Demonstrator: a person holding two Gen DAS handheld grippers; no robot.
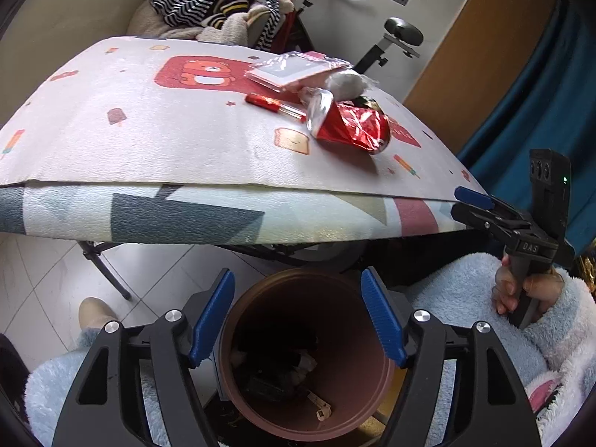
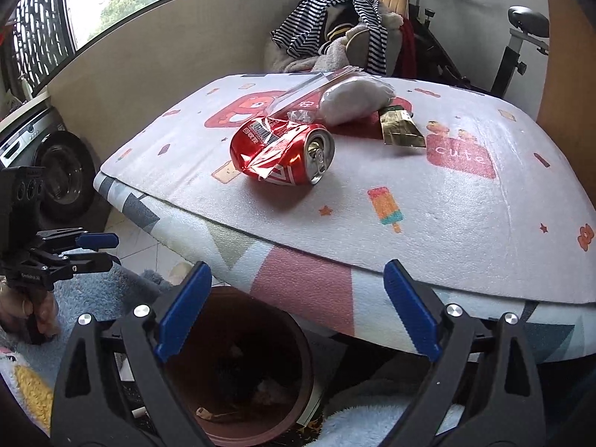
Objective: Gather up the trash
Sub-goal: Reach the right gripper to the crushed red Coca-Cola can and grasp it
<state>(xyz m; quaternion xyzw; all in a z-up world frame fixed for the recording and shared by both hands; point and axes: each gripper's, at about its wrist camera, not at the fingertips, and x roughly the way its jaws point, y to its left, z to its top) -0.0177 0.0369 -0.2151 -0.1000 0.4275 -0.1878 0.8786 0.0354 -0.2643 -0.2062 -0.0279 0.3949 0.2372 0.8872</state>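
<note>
Trash sits in two spots for us: a crushed red can [image 2: 282,156] lies back from the table edge [image 2: 298,249] with bare cloth around it, and our left gripper [image 1: 298,320] and right gripper [image 2: 294,309] hang wide apart, holding nothing, over the brown bin [image 1: 372,406].
</note>
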